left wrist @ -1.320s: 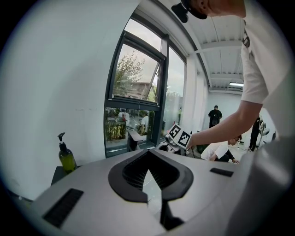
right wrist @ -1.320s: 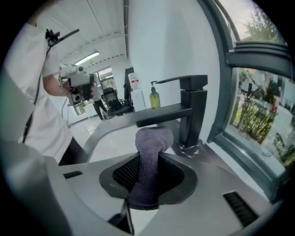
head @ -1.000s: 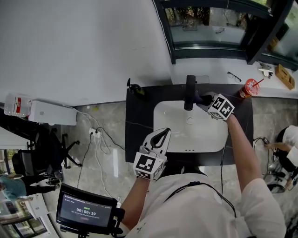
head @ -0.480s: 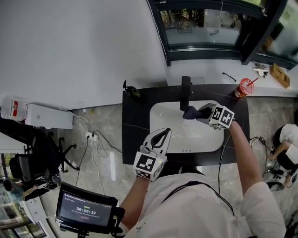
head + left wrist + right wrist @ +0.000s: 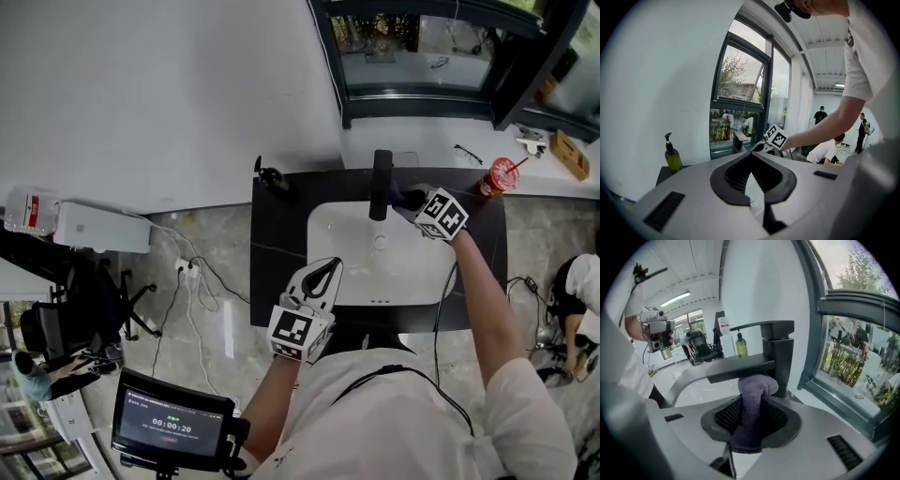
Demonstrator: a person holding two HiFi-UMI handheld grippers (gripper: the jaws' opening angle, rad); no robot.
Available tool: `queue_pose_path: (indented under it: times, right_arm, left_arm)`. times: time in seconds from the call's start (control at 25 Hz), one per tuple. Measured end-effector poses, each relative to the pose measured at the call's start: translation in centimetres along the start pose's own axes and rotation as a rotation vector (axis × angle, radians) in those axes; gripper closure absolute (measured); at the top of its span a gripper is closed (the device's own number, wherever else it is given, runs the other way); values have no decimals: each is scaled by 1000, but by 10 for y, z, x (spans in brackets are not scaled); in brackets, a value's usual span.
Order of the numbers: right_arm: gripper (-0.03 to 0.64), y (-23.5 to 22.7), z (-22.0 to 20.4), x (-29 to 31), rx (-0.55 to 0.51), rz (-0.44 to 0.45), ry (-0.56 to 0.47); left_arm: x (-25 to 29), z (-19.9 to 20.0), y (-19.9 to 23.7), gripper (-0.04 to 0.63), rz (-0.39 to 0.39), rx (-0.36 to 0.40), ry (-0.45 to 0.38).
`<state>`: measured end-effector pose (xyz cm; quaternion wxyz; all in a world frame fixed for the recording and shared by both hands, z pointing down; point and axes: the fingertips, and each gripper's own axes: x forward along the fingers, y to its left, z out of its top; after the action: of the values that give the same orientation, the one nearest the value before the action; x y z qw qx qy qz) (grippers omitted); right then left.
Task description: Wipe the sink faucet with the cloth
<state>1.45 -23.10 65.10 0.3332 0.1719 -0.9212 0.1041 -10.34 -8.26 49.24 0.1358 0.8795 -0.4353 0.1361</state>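
1. R gripper [image 5: 752, 404] fingers pinch 1 purple-grey cloth [image 5: 757, 384]. Cloth's bunched end sticks out past the fingertips and touches the underside of the faucet [image 5: 778, 350] spout, just beside the column.
2. L gripper [image 5: 752, 161] fingers are pressed together at the tips w/ nothing betw. them. It's held over the sink's near rim, well apart from the faucet.
3. Count: 2 grippers, 1 cloth, 1 faucet, 1 white sink [image 5: 328, 272], 1 soap bottle [image 5: 672, 157], 1 red cup [image 5: 501, 176].
4. Around the faucet:
   - dark counter [image 5: 277, 253] surrounds the sink
   - bottle at the counter's back L corner
   - cup at the back R
   - window [image 5: 422, 56] behind
   - in head view the R gripper covers most of the cloth
5. Faucet column is upright. Spout's long axis lies level, pointing from the window side out over the basin twd the person. Thin lever on top runs the same way.
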Motion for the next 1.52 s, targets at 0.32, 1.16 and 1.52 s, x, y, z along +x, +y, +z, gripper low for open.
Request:
queue_pose_path:
  times: [0.32, 1.16, 1.52]
  right_arm:
    - [508, 85, -21, -29, 32, 285, 41]
    - [508, 44, 36, -29, -106, 187, 87]
    - [508, -18, 16, -55, 25, -104, 126]
  left_arm:
    - [6, 6, -11, 600, -44, 9, -17]
    - [9, 9, -8, 600, -46, 16, -32]
    - [11, 13, -12, 600, -62, 25, -40]
